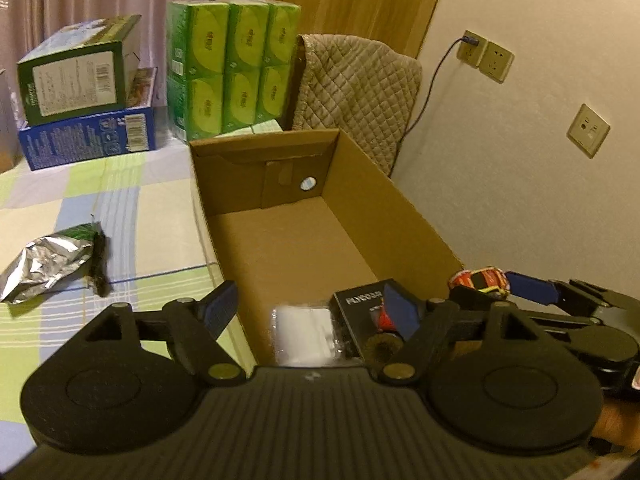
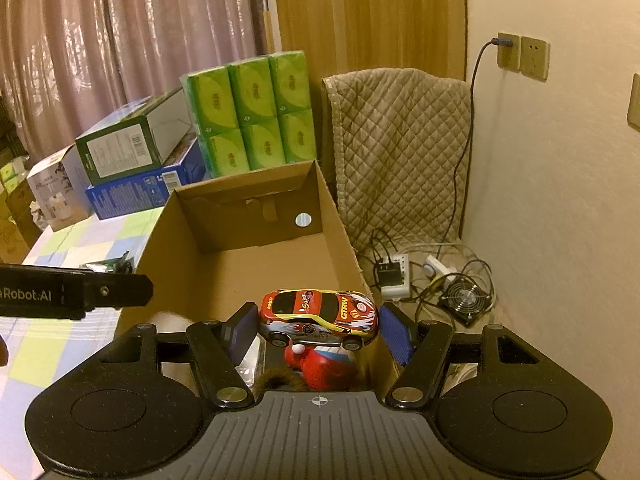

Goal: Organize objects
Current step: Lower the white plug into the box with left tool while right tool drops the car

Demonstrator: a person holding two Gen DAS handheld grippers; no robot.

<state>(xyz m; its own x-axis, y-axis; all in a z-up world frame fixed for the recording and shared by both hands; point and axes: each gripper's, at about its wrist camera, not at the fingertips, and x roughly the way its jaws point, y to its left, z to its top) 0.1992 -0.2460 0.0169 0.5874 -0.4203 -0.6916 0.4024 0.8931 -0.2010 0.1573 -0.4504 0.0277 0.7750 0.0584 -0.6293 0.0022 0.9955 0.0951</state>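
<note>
Toy car (image 2: 319, 317), red and yellow with glossy printed bodywork and small black wheels, sits crosswise between the jaws of the right gripper (image 2: 318, 330): its long axis runs from one blue pad to the other, nose toward the right pad. The jaws look closed on its two ends, though the pads' contact is partly hidden by the bodywork. It hangs over the near end of the open cardboard box (image 2: 332, 216), close to the box's right wall, so my reading is that the coming move is a short lowering and release straight down.

Below the car lie a red soft toy (image 2: 320, 368), a black printed card pack (image 1: 362, 300) and a white plastic-wrapped packet (image 1: 304, 332); the rest of the matte corrugated floor is bare.

Left gripper (image 1: 312, 308) hovers at the box's left wall with jaws wide apart, holding nothing, and is farther from the car.

On the checked bench cloth (image 1: 152, 204) a crumpled foil packet (image 1: 48, 262) lies left of the box, nearer the left hand. Behind stand green tissue packs (image 1: 234, 68) and stacked cartons (image 1: 86, 108).
</note>
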